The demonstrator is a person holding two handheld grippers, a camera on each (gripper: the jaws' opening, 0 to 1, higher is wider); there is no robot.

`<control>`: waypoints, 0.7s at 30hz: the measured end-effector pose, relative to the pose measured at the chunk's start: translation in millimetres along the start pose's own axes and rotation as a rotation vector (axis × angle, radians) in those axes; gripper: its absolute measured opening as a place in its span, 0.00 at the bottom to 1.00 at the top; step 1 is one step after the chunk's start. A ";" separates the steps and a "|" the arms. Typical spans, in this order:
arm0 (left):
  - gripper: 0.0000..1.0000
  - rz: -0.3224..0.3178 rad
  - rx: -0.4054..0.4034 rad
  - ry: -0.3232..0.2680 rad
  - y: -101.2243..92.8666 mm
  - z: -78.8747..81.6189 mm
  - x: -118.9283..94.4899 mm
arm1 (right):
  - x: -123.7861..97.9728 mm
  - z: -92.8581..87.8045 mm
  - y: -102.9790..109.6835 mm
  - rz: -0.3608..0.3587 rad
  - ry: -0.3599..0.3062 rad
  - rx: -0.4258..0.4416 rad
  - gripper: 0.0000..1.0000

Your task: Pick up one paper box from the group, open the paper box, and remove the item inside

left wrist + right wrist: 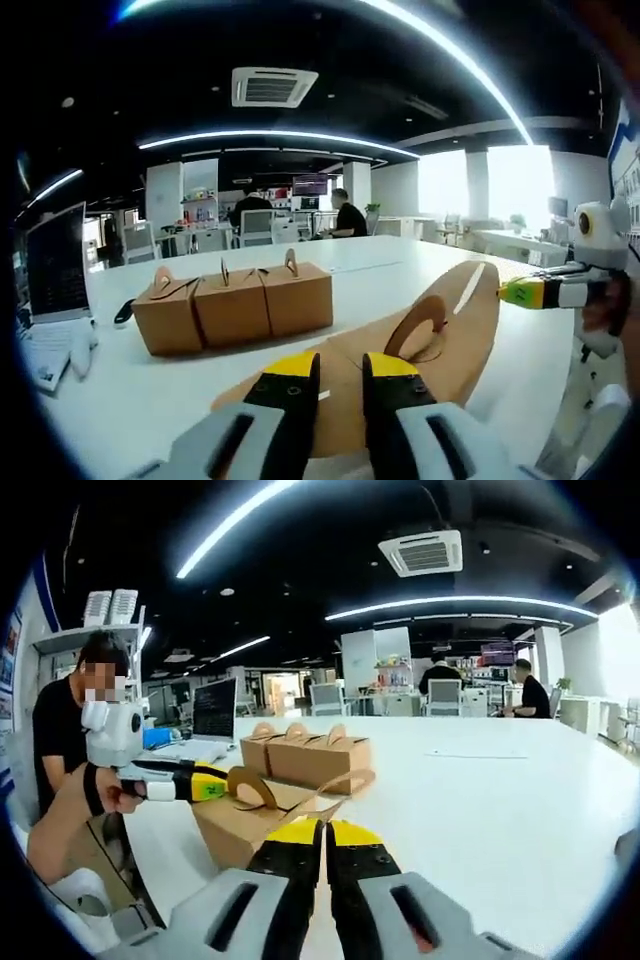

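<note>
Open office behind, with a long white desk (400,262) under strip lights. Three more brown boxes (232,305) standing in a row on that desk, well apart from the work. One paper box (262,818) held up between the tools, top flap (430,330) with handle cut-out already lifted. Left tool (340,372) narrowed on the flap's near edge; right tool (324,835) nearly closed on the box's lower edge, as far as could be judged. Thin card, probably very light, easy to crease or tear. Better taken at folded edges, not mid-panel. Item inside hidden.
</note>
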State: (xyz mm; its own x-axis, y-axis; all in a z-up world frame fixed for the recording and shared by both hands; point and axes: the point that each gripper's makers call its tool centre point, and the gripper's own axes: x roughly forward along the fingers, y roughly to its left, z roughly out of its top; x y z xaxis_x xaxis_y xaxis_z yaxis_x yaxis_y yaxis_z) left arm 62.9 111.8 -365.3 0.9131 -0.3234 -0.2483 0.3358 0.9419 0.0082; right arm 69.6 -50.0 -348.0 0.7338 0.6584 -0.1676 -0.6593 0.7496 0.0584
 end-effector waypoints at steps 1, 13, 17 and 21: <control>0.20 0.000 0.000 0.000 -0.4 -0.1 -0.1 | -0.2 -2.1 -0.4 0.000 0.004 0.001 0.04; 0.20 -0.008 0.002 -0.001 0.8 0.3 1.4 | -0.2 -29.1 -1.1 0.014 0.067 0.039 0.04; 0.19 -0.016 -0.008 -0.004 1.1 0.3 2.0 | 2.1 -40.3 0.8 0.022 0.089 0.059 0.03; 0.19 -0.020 -0.012 -0.007 0.7 0.3 2.0 | 3.2 -43.5 2.2 0.032 0.101 0.073 0.03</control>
State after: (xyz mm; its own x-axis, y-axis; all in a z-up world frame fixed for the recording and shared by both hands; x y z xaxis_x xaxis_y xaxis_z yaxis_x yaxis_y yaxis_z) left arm 65.0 111.9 -365.5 0.9077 -0.3428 -0.2419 0.3513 0.9362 -0.0084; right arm 63.3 -49.2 -391.2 0.6895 0.6749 -0.2628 -0.6661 0.7334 0.1359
